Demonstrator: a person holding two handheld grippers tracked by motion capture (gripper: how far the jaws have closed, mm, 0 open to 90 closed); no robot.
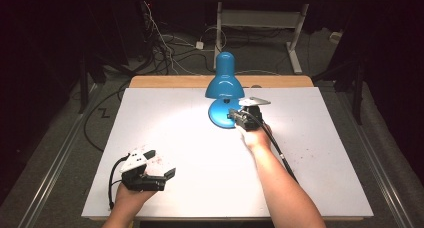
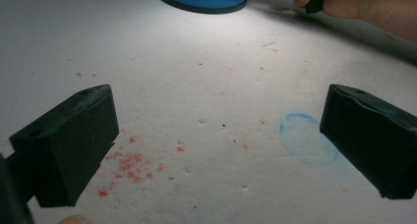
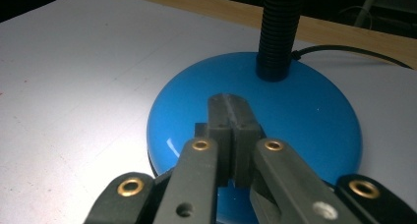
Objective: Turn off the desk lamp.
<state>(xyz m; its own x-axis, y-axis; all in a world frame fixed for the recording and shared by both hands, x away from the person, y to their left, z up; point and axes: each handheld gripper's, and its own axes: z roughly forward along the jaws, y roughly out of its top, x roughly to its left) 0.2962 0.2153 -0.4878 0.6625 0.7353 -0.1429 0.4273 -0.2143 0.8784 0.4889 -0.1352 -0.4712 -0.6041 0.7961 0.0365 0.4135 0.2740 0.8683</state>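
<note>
Status of lamp [image 1: 225, 88]: standing upright at the far middle of the white table [image 1: 175, 188], lit, shade pointing down over the round blue base [image 3: 295, 116]. Black ribbed neck [image 3: 278, 32] rising from the back of the base; black cord [image 3: 344, 52] trailing off behind it.

Right gripper [image 3: 233, 111]: jaws pressed together with nothing between them, tips hovering over or resting on the top of the base; contact not determinable. Likely working as a closed pushing tip, not as a clamp.

Left gripper [image 1: 162, 164]: lying low at the near left of the table, well apart from the lamp, jaws spread wide and empty above red specks [image 2: 129, 164] and a faint blue ring mark [image 2: 307, 138].

Handling, as judged:
- Base: glossy and domed, probably weighted; expecting slipping under smooth pads.
- Neck: flexible; bending rather than lifting if pulled.
- Shade: thin shell, possibly warming while lit.

Recommended hold: clamping on the base rim, or at the neck just above the base. Avoiding snagging the cord.
</note>
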